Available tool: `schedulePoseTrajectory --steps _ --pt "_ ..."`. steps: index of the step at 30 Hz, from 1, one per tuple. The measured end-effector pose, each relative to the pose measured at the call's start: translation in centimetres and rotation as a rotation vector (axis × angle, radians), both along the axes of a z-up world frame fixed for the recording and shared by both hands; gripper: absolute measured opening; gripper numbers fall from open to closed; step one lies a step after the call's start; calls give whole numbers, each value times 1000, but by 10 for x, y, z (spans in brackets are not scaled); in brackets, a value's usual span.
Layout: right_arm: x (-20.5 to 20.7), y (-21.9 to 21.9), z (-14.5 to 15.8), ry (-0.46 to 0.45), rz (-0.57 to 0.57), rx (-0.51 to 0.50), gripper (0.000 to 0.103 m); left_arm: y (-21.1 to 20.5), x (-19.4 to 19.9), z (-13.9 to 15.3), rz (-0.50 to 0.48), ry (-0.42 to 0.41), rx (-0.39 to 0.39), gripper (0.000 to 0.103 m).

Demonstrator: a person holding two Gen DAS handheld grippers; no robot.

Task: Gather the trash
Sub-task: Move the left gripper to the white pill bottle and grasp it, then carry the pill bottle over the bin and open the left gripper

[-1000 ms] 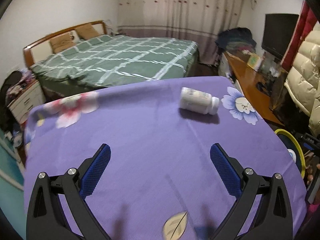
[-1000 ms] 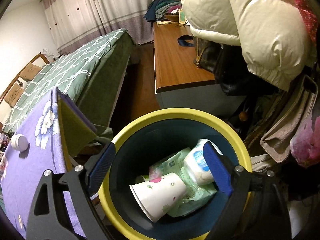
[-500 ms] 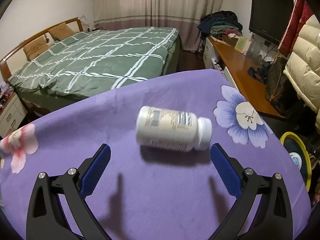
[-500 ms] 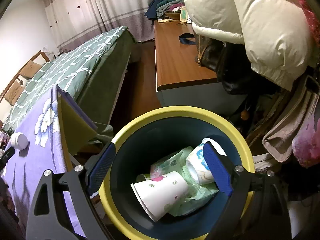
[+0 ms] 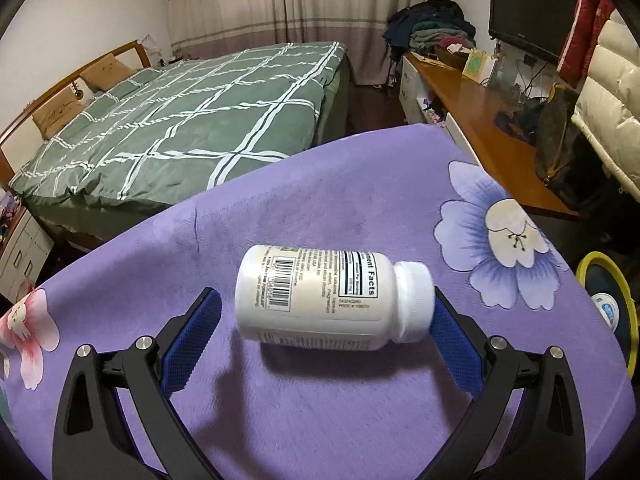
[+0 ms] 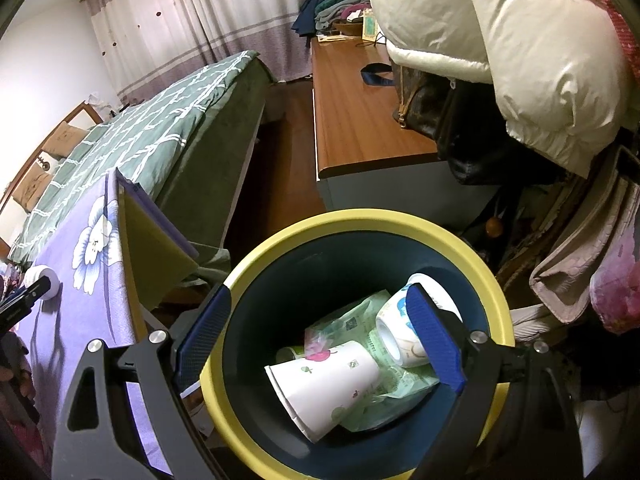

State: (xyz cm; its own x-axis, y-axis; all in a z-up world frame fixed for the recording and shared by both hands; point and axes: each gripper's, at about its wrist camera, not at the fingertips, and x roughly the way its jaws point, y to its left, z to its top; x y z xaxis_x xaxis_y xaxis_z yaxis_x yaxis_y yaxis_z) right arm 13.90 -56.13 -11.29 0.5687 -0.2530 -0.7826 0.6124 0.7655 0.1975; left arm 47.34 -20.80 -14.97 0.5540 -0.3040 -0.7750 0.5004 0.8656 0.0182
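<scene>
A white pill bottle (image 5: 320,300) lies on its side on the purple flowered cloth (image 5: 320,420), cap to the right. My left gripper (image 5: 325,298) is open around it. The left pad stands clear of the bottle's base, and the cap sits right by the right pad. In the right wrist view, my right gripper (image 6: 319,294) hangs open and empty over the yellow-rimmed dark bin (image 6: 360,220). In the bin lie a white paper cup (image 6: 328,380), a second cup (image 6: 404,328) and a green wrapper (image 6: 352,320). The bottle's cap (image 6: 42,282) shows far left on the cloth.
The bin (image 5: 596,258) stands on the floor past the table's right edge. A green checked bed (image 5: 180,132) lies beyond the table. A wooden desk (image 6: 360,112) and a cream puffy coat (image 6: 520,40) crowd the bin's far side.
My left gripper has travelled forward and down over the cloth until the bottle lies between its fingers. The right gripper has stayed still over the bin.
</scene>
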Motion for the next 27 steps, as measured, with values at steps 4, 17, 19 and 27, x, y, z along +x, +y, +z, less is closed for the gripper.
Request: schedulePoseTrajectory --steps 4,17,19,27 --pt "1 0 0 0 3 2 84 0 2 -3 -8 20 -10 83" --pt "-23 3 12 -61 34 -27 84 -20 -80 40 -70 -28 -39 83" --pt "-35 2 17 -66 51 -35 84 -29 -104 51 -95 -34 -50 83" --pt "-94 1 41 -98 109 -92 84 -95 -184 64 -238 -13 -68 83"
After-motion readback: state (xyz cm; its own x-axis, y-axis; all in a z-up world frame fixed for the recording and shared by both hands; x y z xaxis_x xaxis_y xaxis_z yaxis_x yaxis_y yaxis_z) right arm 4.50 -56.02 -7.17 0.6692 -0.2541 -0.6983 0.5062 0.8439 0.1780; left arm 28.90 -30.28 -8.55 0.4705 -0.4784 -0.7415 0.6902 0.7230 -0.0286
